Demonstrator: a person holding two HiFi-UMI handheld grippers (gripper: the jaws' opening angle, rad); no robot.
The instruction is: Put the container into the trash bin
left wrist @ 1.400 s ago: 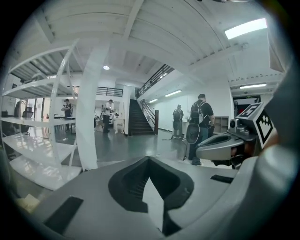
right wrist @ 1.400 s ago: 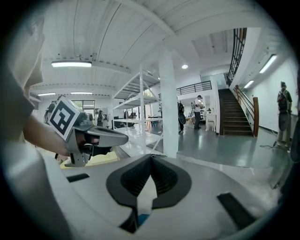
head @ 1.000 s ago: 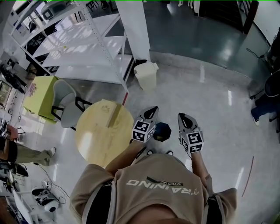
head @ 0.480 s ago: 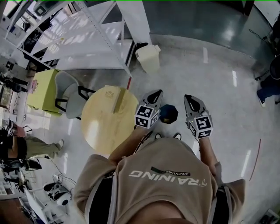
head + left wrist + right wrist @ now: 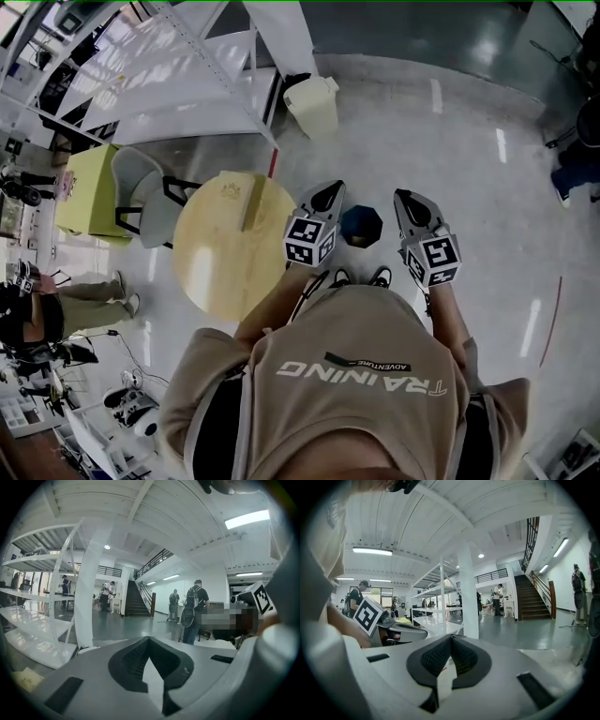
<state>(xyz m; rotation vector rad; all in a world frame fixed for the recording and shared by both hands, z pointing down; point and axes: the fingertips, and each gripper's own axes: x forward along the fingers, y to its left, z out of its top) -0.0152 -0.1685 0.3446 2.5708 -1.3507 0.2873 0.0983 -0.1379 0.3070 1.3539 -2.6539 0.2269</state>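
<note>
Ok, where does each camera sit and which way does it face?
Head view: on the head, steeply down at floor and round table; shirt, left gripper, right gripper show.
Left gripper view: on that gripper, roughly level past its shut jaws; right gripper's cube at right.
Right gripper view: same setup, left cube at left.
Both gripper views share the white column.

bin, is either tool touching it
Apart. Head view shows the bin by the shelf, with open floor between it and both the left tool and the right tool.

Round wooden table (image 5: 220, 267) beside grey chair (image 5: 141, 202).
</note>
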